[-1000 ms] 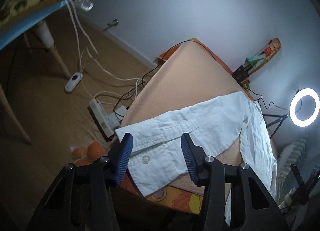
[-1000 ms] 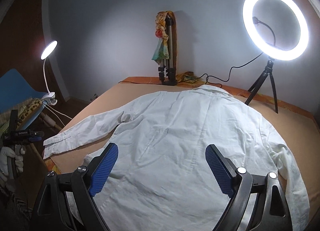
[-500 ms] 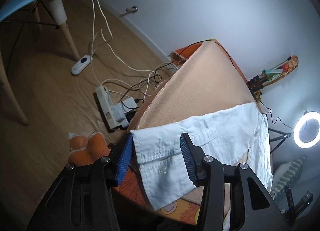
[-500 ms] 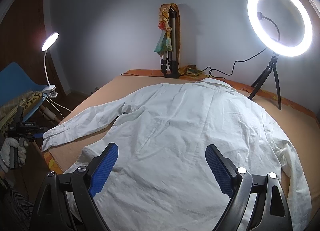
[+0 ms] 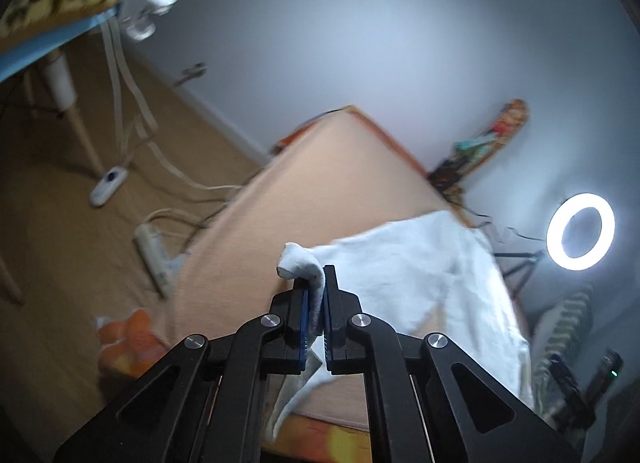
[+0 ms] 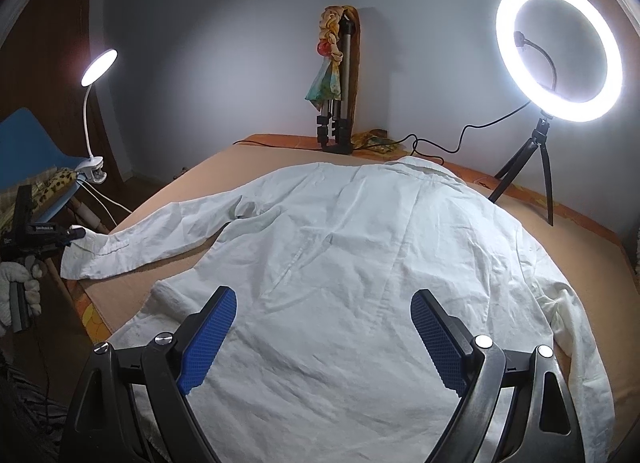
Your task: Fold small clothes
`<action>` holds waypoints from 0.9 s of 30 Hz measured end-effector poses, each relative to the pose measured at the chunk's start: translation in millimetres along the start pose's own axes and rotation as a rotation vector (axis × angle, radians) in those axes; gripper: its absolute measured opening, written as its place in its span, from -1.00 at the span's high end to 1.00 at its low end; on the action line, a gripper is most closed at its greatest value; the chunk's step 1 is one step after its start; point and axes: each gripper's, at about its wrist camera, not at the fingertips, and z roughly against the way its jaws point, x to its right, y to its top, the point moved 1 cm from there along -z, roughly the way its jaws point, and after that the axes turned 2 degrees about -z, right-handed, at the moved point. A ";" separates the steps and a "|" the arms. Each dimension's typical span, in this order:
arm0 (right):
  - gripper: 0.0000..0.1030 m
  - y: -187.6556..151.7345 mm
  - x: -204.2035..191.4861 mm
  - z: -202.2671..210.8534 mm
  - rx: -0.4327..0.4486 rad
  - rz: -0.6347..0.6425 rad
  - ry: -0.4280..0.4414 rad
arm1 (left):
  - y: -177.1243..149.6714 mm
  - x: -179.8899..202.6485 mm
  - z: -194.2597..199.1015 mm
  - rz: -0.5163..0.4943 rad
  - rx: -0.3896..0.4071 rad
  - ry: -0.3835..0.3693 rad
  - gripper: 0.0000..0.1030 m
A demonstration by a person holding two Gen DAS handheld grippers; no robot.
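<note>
White cotton fills most of the right wrist view: the shirt lies back-up and spread on the peach-covered bed, its collar toward the far wall, its hem running out of the bottom of the picture behind the gripper's frame. The left wrist view is smeared by motion blur, so the floor cables and the things along the wall there are hard to make out. In that view the left gripper has its jaws pinched nearly together on the cuff of the shirt's left sleeve, the cloth bunching above the blue pads and hanging below them. From the right wrist view a gloved left hand holds that gripper at the bed's left edge, level with the sleeve end. The right gripper hovers over the shirt's lower back, jaws wide, nothing between them.
</note>
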 end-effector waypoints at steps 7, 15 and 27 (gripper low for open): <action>-0.75 12.2 0.4 -24.4 -0.122 -0.001 0.075 | -38.2 99.9 10.5 -0.246 -0.047 -0.242 0.92; -0.46 97.9 -17.2 -97.9 -0.291 -0.013 0.290 | -61.0 141.5 2.8 -0.374 -0.128 -0.343 0.92; -0.46 163.6 -71.8 -283.7 -0.538 -0.214 0.299 | -84.0 151.1 24.6 -0.422 -0.160 -0.463 0.92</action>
